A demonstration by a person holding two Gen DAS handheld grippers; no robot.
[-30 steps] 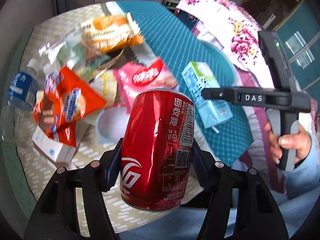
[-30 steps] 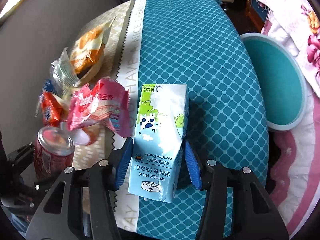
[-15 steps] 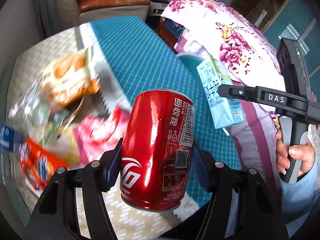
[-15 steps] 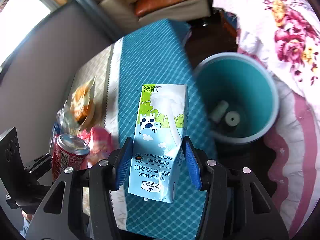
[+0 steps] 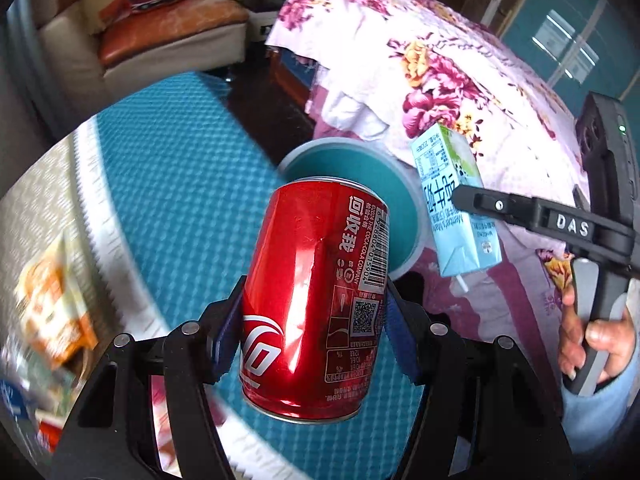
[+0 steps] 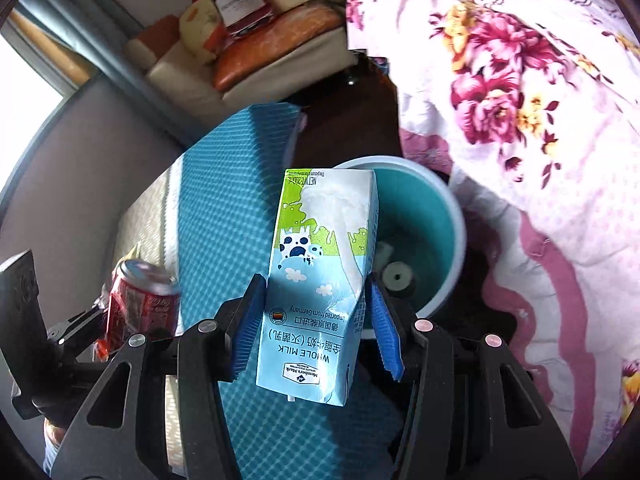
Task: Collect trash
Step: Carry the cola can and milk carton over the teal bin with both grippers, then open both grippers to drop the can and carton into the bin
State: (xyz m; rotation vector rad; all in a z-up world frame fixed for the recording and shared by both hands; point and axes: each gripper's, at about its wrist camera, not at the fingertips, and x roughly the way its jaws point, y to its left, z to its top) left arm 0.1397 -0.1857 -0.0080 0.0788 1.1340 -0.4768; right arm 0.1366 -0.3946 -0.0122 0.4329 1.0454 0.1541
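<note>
My left gripper is shut on a red cola can and holds it upright in the air above the table's right edge. My right gripper is shut on a light blue milk carton and holds it over the near rim of a teal bin. The bin stands on the floor beside the table; two small pieces lie at its bottom. The can also shows at the left of the right wrist view, and the carton at the right of the left wrist view.
A teal patterned tablecloth covers the table. Blurred snack wrappers lie at its left. A floral quilt is to the right of the bin, and a sofa stands behind.
Both grippers have lifted off the table and swung right with the can and the carton. The bin has come into view and now lies just behind both items.
</note>
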